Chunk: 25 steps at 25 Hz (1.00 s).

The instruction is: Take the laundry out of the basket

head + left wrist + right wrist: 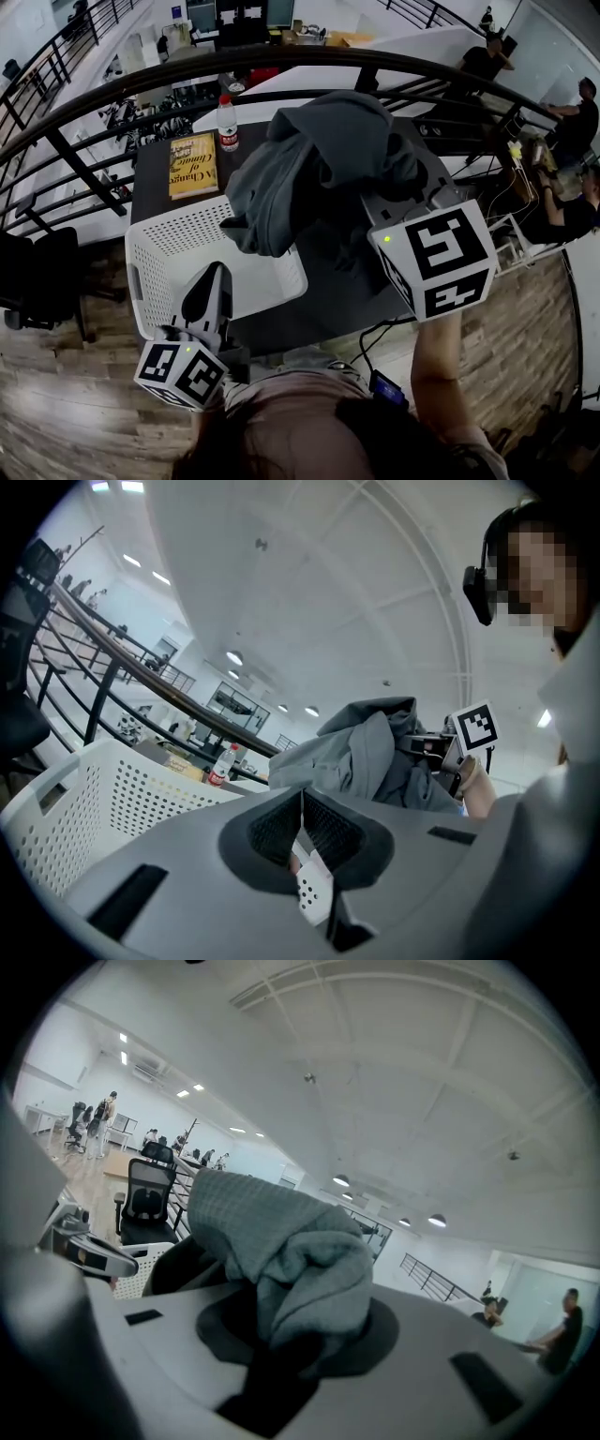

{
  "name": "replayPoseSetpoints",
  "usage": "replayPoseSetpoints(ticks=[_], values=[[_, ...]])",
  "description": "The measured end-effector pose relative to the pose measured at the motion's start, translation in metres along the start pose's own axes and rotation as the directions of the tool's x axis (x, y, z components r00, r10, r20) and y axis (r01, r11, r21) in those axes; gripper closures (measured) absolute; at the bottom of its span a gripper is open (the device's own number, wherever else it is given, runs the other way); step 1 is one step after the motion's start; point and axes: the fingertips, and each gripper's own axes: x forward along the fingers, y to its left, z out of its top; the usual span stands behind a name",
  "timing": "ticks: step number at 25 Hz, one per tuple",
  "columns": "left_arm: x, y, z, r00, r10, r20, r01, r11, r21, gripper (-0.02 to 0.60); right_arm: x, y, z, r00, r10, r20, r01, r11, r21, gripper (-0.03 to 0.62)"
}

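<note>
Bottom centre of the head view: the person's own shoulders, one arm running up at lower right.

Left tongs [302,834], lower left: closed on the near rim of the white perforated basket [148,272]. The left gripper view shows the pads together, with a white perforated bit pinched between them.

The basket sits at the near-left corner of the dark worktop [337,305], its left wall and near wall both close to the worktop edges. There is bare worktop right of the basket, and cables hang off the near-right edge.

Right tongs [286,1330], centre right: clamped on the grey garment [314,164], with the cloth bunched between the jaws in the right gripper view. The garment is up in the air in the middle of the frame, above the worktop. Its lowest fold hangs over the basket's far-right rim; I cannot tell whether it touches.

Further back, upper left on the worktop, a yellow book [193,166] lies flat with a plastic bottle [227,124] upright just beside it, both well apart from the basket.

A black railing [89,98] curves round the far and left sides of the worktop. There is wooden floor [56,412] at the left and right of the frame.
</note>
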Motion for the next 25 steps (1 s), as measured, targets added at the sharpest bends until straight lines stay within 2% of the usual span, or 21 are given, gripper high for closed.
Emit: replayPoseSetpoints(ticks=[14,25], values=[[0.031,-0.059,-0.032,1.000,-0.021,-0.012,0.021,1.000,0.022,0.583,-0.028,-0.067,-0.061,0.996,-0.067,-0.056,0.067,0.998,0.004,0.471],[0.053,-0.098,-0.065,1.000,-0.017,-0.017,0.018,1.000,0.023,0.583,-0.032,-0.088,-0.118,0.996,-0.003,-0.089,0.007,0.999,0.044,0.468]])
